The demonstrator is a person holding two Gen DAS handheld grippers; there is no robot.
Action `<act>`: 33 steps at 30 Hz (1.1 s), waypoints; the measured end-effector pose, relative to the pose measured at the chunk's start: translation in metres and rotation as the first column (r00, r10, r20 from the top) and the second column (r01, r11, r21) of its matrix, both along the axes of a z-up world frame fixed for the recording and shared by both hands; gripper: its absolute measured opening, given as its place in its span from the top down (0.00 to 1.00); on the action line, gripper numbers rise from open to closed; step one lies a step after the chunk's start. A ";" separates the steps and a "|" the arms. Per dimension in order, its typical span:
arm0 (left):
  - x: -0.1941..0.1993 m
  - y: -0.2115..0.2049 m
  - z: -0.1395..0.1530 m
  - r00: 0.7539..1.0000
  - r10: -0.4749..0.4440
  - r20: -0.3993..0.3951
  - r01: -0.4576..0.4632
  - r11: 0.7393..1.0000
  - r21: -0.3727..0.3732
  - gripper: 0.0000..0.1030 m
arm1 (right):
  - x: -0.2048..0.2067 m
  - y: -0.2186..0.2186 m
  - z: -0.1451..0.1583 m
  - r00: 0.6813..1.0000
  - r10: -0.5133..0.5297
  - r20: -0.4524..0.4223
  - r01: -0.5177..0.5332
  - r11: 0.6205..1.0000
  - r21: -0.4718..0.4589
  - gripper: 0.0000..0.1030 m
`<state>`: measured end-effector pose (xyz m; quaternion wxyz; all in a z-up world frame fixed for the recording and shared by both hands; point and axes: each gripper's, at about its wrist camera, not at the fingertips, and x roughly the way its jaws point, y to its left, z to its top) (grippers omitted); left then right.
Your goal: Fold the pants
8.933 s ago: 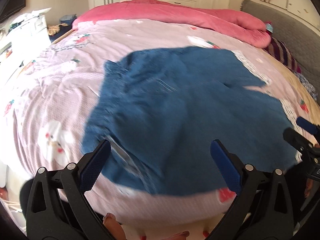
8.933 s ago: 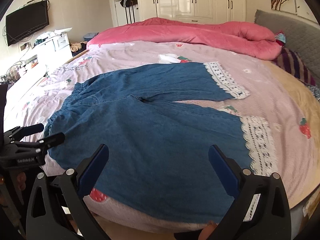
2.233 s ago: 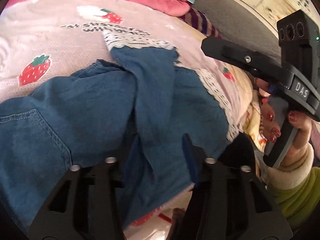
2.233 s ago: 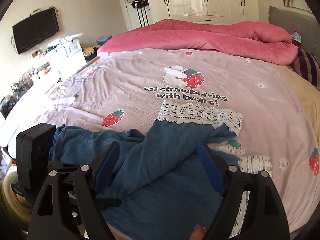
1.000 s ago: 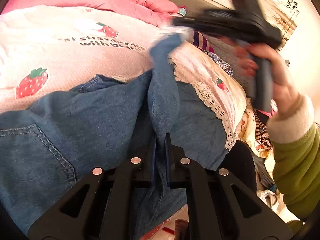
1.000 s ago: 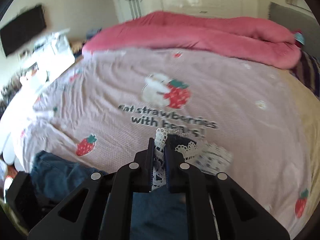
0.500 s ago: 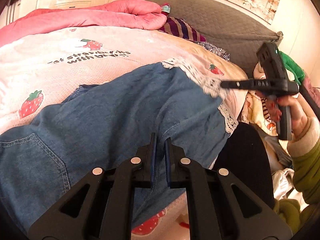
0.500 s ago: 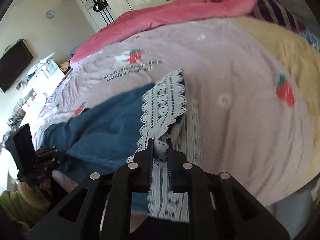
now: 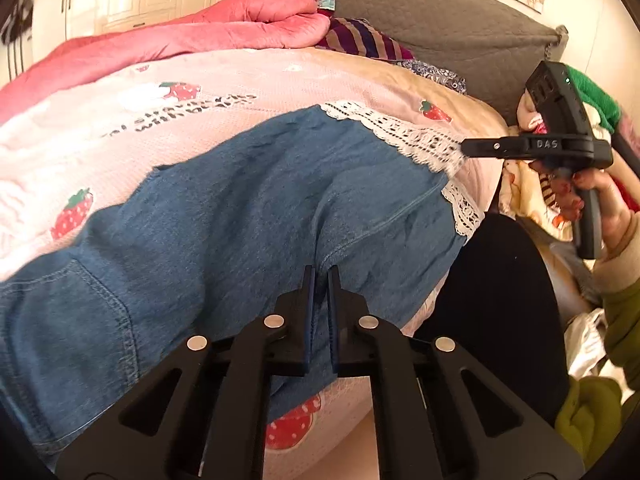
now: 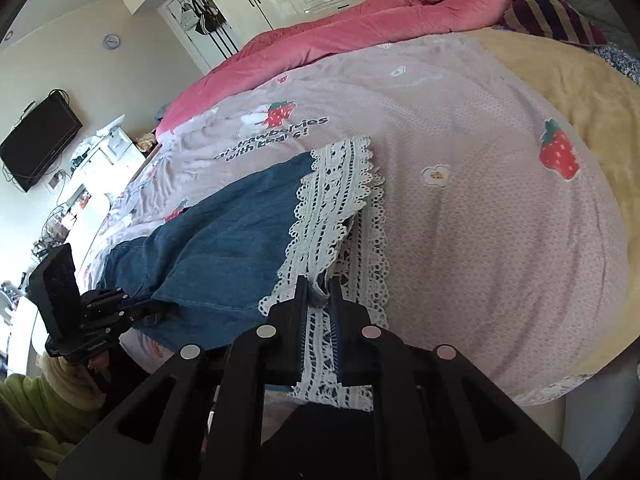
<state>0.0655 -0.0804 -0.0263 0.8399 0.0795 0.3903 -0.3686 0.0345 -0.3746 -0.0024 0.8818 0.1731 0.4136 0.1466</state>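
Observation:
Blue denim pants (image 9: 240,208) with white lace hems lie on the strawberry-print bed sheet (image 9: 200,92), one leg folded over the other. My left gripper (image 9: 320,276) is shut on a denim fold at the near edge of the pants. At the right, my right gripper (image 9: 466,148), held in a hand, pinches the lace. In the right wrist view its jaws (image 10: 318,284) are closing on the top leg's lace hem (image 10: 332,200), with lace between the pads. The left gripper (image 10: 148,306) shows at the far left, on the denim (image 10: 228,240).
A pink duvet (image 9: 180,36) is bunched along the far side of the bed, with a striped pillow (image 10: 552,16) by the grey headboard (image 9: 440,32). A TV (image 10: 38,140) and a cluttered white dresser stand to the left. Clothes lie beside the bed, low on the right.
The right gripper swung the lace hem from mid-air down to the bed edge, laying the upper leg flat over the lower one. The left gripper shifted slightly, still gripping denim.

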 end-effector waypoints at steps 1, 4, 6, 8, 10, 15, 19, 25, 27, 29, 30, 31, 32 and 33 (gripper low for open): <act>-0.002 0.001 0.001 1.000 -0.005 -0.001 0.005 1.000 0.002 0.99 | -0.006 -0.002 0.002 1.000 -0.002 0.005 0.002 1.000 -0.005 0.91; -0.008 0.007 0.004 1.000 -0.012 0.008 0.011 1.000 0.018 0.99 | -0.020 -0.003 0.003 1.000 0.023 0.002 -0.023 0.999 -0.023 0.91; -0.012 0.011 0.005 1.000 -0.011 0.008 0.011 1.000 0.025 0.99 | -0.026 0.000 0.000 0.999 0.047 -0.015 -0.047 0.998 -0.040 0.91; -0.015 0.014 0.004 1.000 -0.015 -0.001 0.016 0.999 0.029 0.99 | -0.033 0.004 -0.009 0.997 0.058 -0.046 -0.061 0.996 -0.066 0.91; -0.018 0.016 0.000 1.000 -0.020 -0.010 0.021 0.999 0.042 0.99 | -0.036 0.008 -0.017 0.995 0.067 -0.074 -0.074 0.994 -0.083 0.91; -0.025 0.014 -0.009 0.999 -0.027 -0.017 0.028 0.997 0.068 0.99 | -0.039 0.005 -0.030 0.992 0.043 -0.120 -0.054 0.995 -0.087 0.88; -0.031 0.008 -0.006 0.999 -0.045 0.026 0.043 0.994 0.097 0.92 | -0.044 0.005 -0.028 0.992 0.029 -0.119 -0.038 0.996 -0.075 0.78; -0.031 -0.011 -0.002 0.993 -0.055 0.100 0.041 0.990 0.137 0.74 | -0.043 0.003 -0.025 0.995 -0.009 -0.102 0.001 0.997 -0.076 0.49; -0.032 -0.021 -0.002 0.989 -0.069 0.132 0.047 0.985 0.163 0.74 | -0.039 0.004 -0.025 0.995 -0.006 -0.103 -0.001 0.997 -0.073 0.49; -0.031 -0.030 -0.004 0.984 -0.080 0.162 0.048 0.980 0.193 0.74 | -0.034 0.008 -0.027 0.994 -0.003 -0.109 -0.006 0.997 -0.083 0.49; -0.028 -0.034 -0.006 0.983 -0.082 0.165 0.048 0.978 0.204 0.76 | -0.032 0.009 -0.028 0.994 -0.001 -0.113 -0.008 0.997 -0.082 0.49; -0.024 -0.037 -0.009 0.984 -0.075 0.162 0.039 0.977 0.212 0.87 | -0.030 0.010 -0.030 0.993 0.004 -0.114 -0.013 0.997 -0.078 0.49; -0.021 -0.038 -0.011 0.985 -0.068 0.157 0.033 0.976 0.216 0.93 | -0.027 0.011 -0.030 0.993 0.002 -0.116 -0.012 0.997 -0.081 0.52; -0.017 -0.039 -0.014 0.987 -0.056 0.149 0.022 0.976 0.219 1.00 | -0.024 0.012 -0.031 0.993 0.006 -0.118 -0.016 0.996 -0.089 0.66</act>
